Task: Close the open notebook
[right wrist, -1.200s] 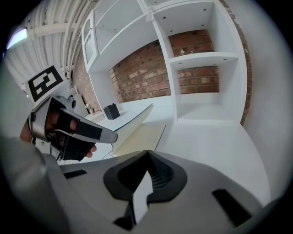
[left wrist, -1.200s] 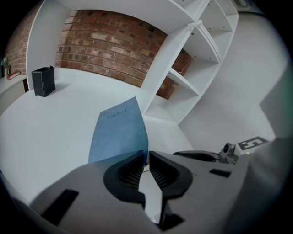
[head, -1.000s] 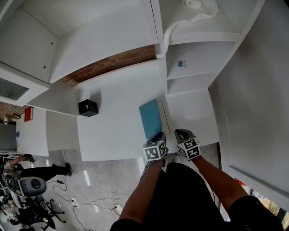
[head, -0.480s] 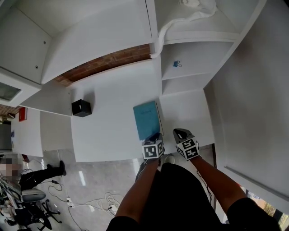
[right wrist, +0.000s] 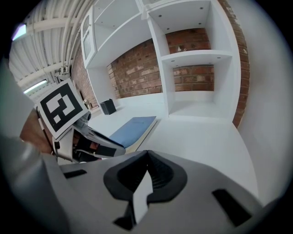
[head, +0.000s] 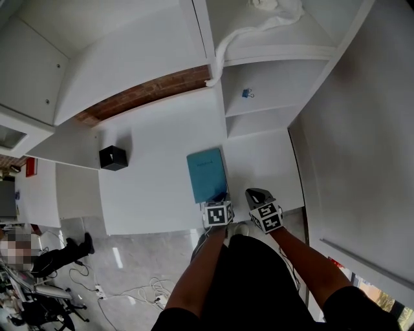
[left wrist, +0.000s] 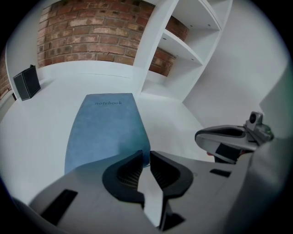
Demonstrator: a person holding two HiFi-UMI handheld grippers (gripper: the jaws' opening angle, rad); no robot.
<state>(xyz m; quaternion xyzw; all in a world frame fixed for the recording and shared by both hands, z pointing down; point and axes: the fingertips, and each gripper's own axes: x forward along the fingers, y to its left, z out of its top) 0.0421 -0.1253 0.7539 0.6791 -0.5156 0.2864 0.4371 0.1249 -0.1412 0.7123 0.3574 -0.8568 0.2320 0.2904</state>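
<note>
A blue notebook (head: 207,174) lies shut and flat on the white desk (head: 155,168), cover up. In the left gripper view the notebook (left wrist: 107,128) shows the word "notebook" at its far end. My left gripper (head: 222,196) hovers at its near right corner; the left gripper's jaws (left wrist: 145,157) stand a narrow gap apart with nothing between them. My right gripper (head: 252,192) is to the right of the book over bare desk, and this right gripper (right wrist: 147,157) is shut and empty. From the right gripper view the notebook (right wrist: 132,128) shows behind the left gripper (right wrist: 98,141).
A black box (head: 112,157) stands at the desk's far left. White shelves (head: 272,110) rise at the back right, with a small blue clip (head: 246,93) on one and a white cloth (head: 265,16) above. The desk's front edge is right below both grippers.
A cream page showed along the notebook's right side before; now only the blue cover shows. My left gripper has sunk toward the book's near corner. The right gripper stayed put.
</note>
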